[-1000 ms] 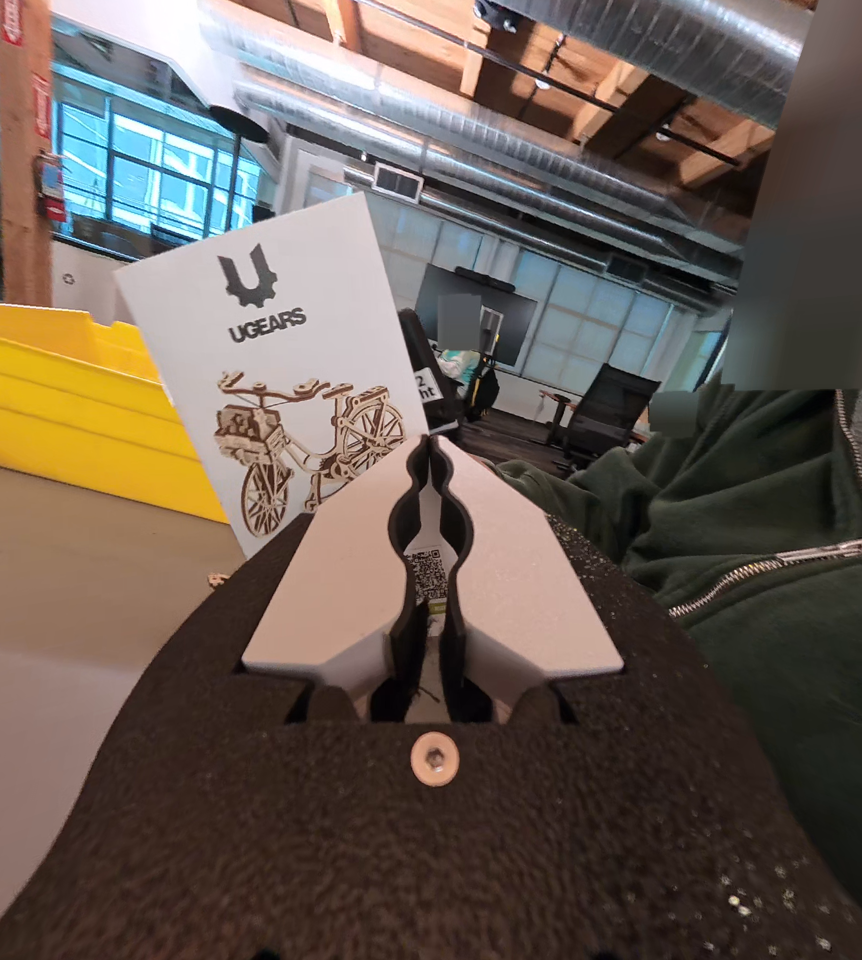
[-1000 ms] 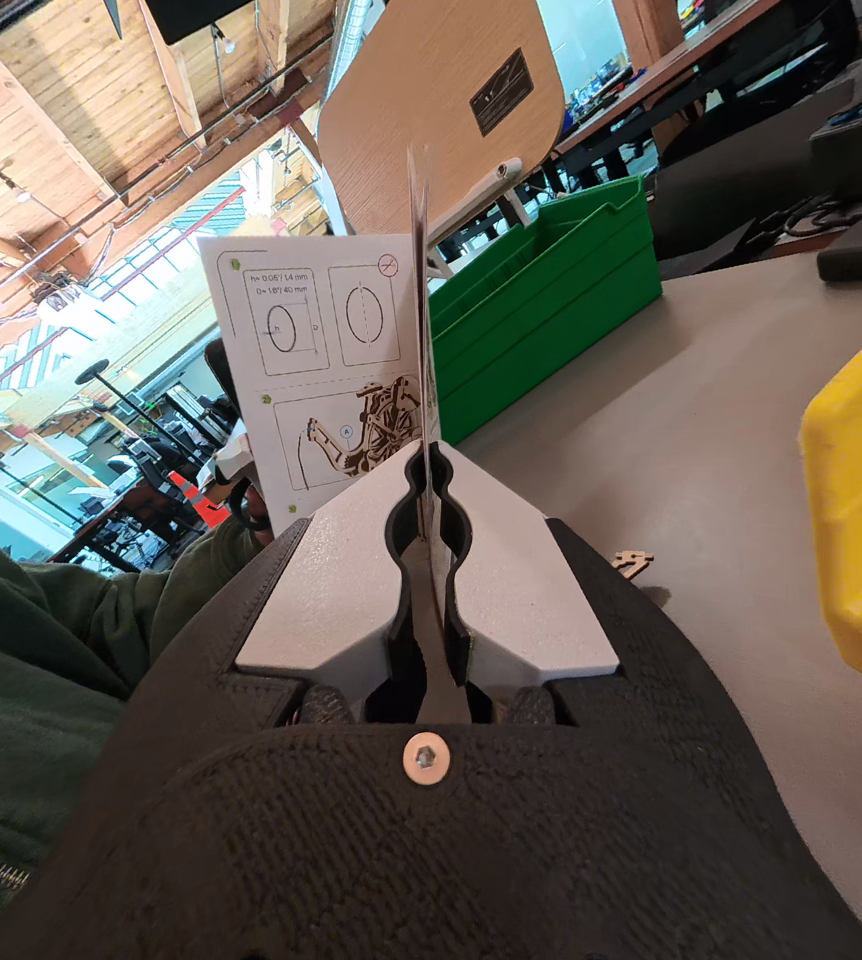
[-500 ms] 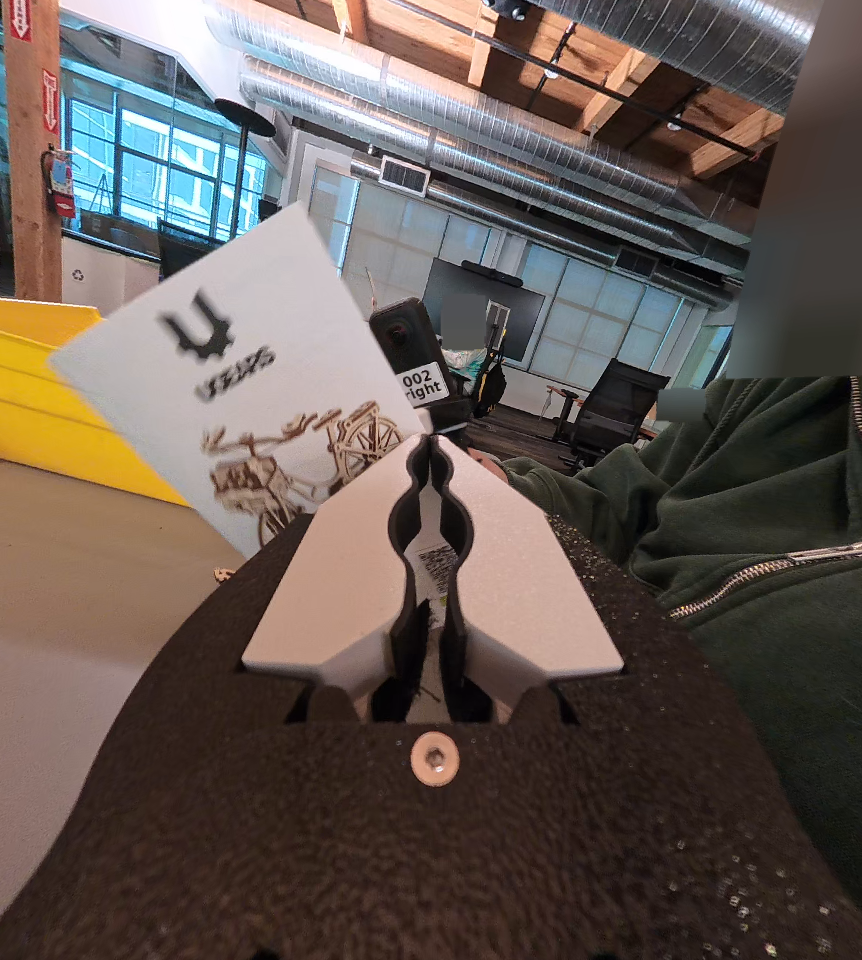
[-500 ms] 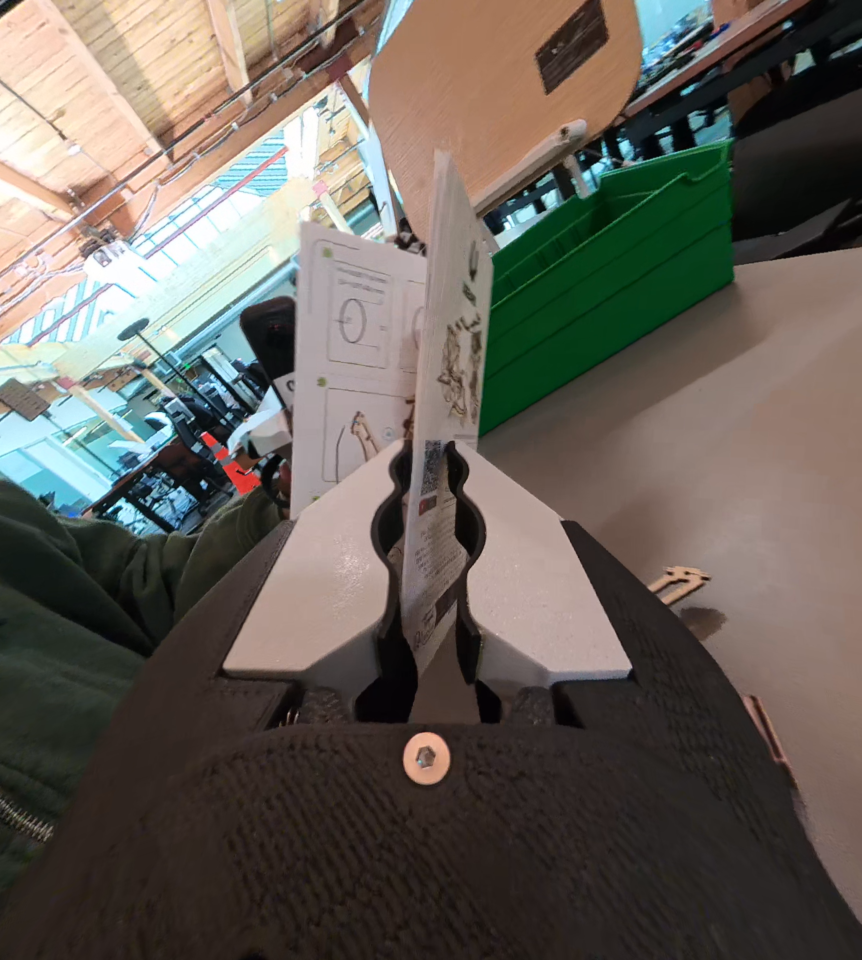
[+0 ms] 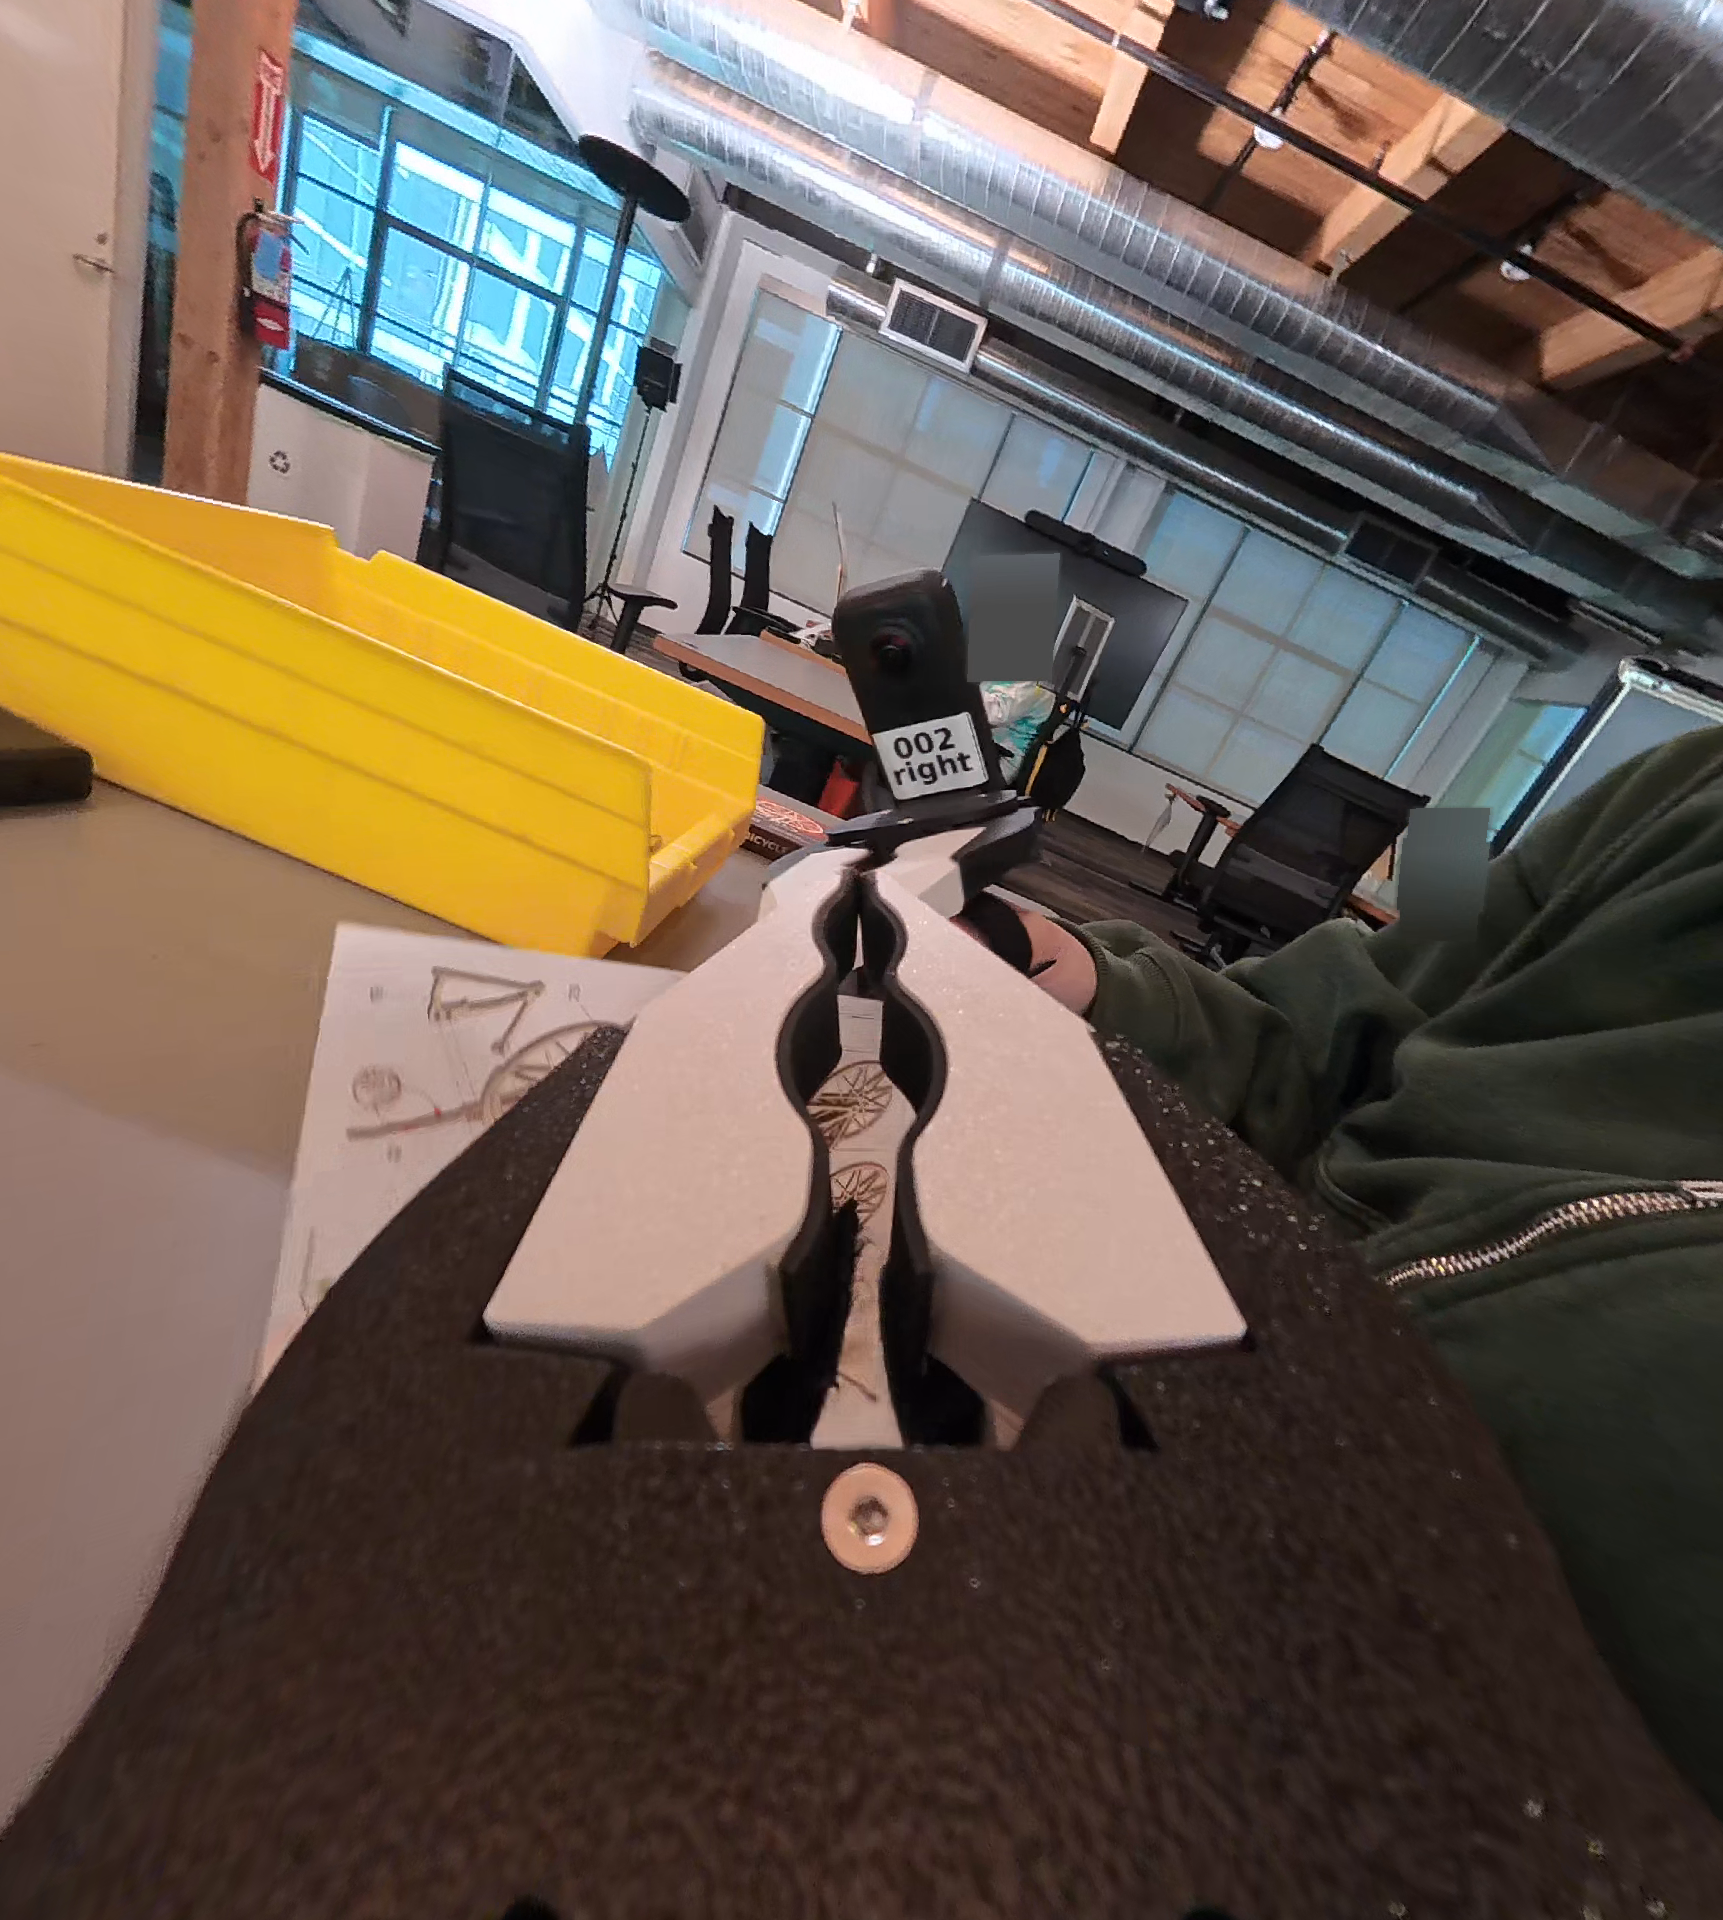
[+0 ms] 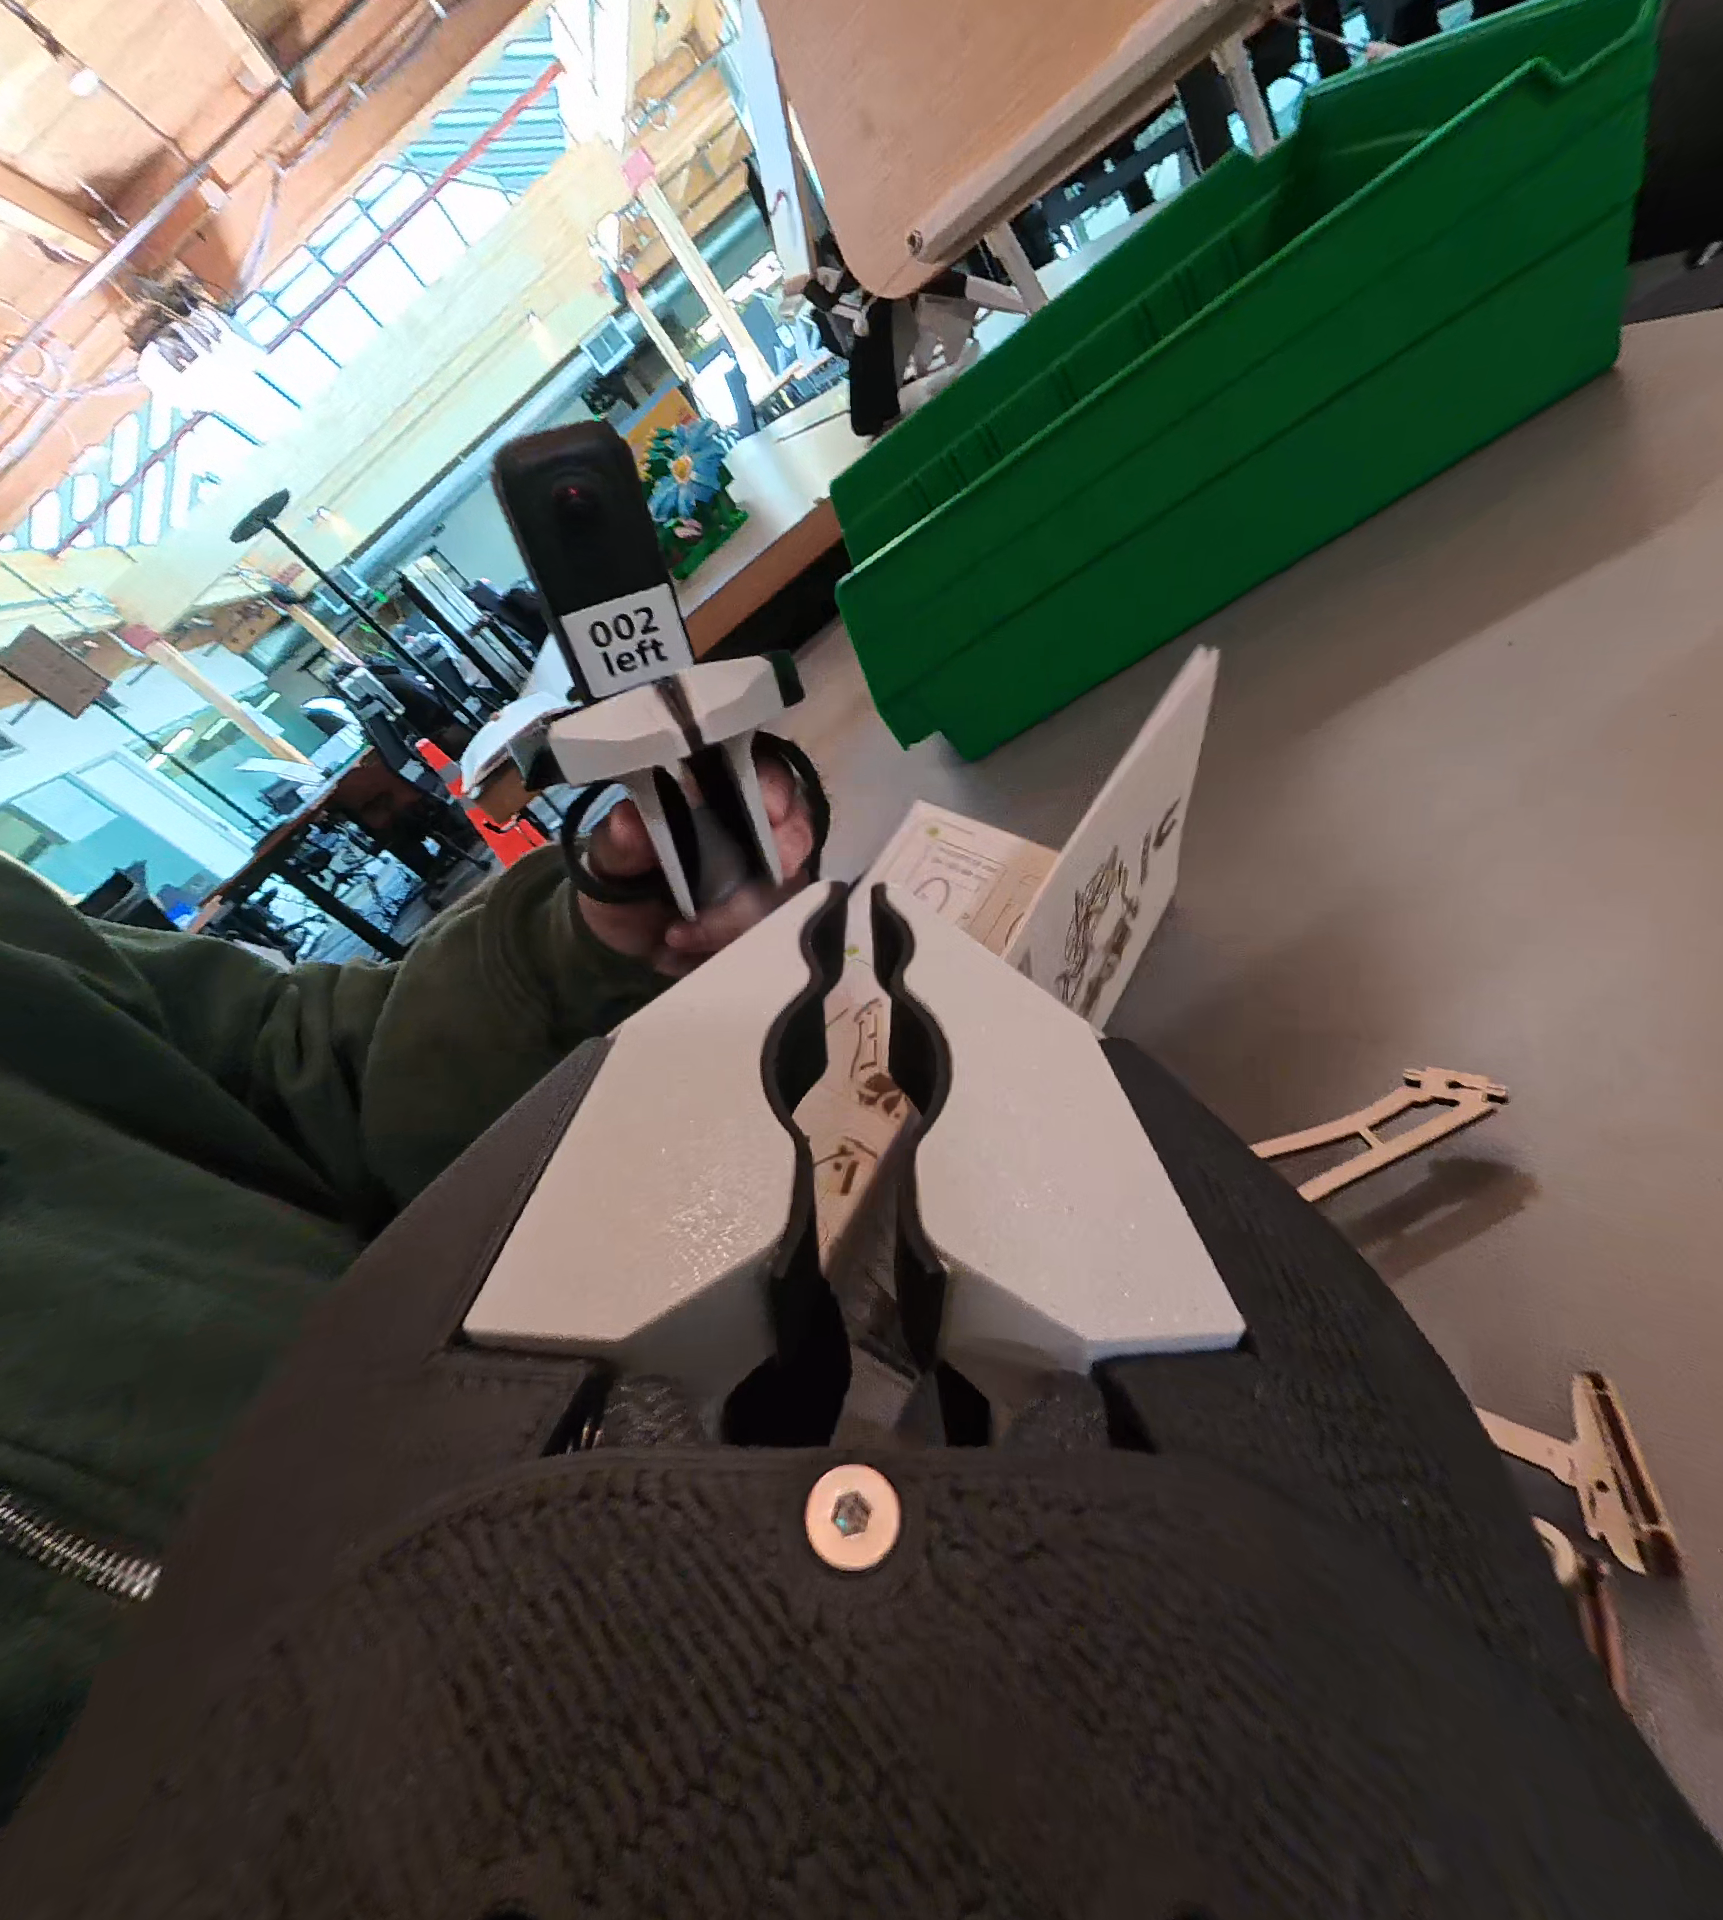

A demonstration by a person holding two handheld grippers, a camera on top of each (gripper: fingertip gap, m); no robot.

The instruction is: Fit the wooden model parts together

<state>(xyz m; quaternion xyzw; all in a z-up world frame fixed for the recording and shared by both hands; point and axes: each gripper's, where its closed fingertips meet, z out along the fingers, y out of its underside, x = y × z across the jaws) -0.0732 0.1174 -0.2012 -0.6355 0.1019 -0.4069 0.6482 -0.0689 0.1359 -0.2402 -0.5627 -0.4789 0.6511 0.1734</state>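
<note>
In the left wrist view, the left gripper point(image 5: 859, 894) has its jaws drawn together, the tips almost touching, with nothing held between them. Under the jaws and to their left, the instruction booklet point(image 5: 400, 1081) lies open on the grey counter point(image 5: 88, 1039), and its printed wheels show through the gap between the jaws. Beyond the jaws, to the left, stands a yellow bin point(image 5: 337, 707). Just past the tips, the right gripper point(image 5: 924, 873) is seen from the front, in a hand with a dark green sleeve point(image 5: 1304, 1039).

In the right wrist view, the right gripper point(image 6: 859, 896) has its jaws a little apart, a narrow slot between the tips, and it holds nothing. The booklet point(image 6: 1106, 894) is below and past the tips, with one white page standing up at the right of them. To the right of the jaws, near the gripper body, flat wooden model parts point(image 6: 1376, 1127) lie on the counter point(image 6: 1563, 831), and more pieces point(image 6: 1605, 1475) lie closer to the camera. Ahead and left of the tips, the left gripper point(image 6: 722, 894) points down. Far to the right is a green bin point(image 6: 1252, 416).
</note>
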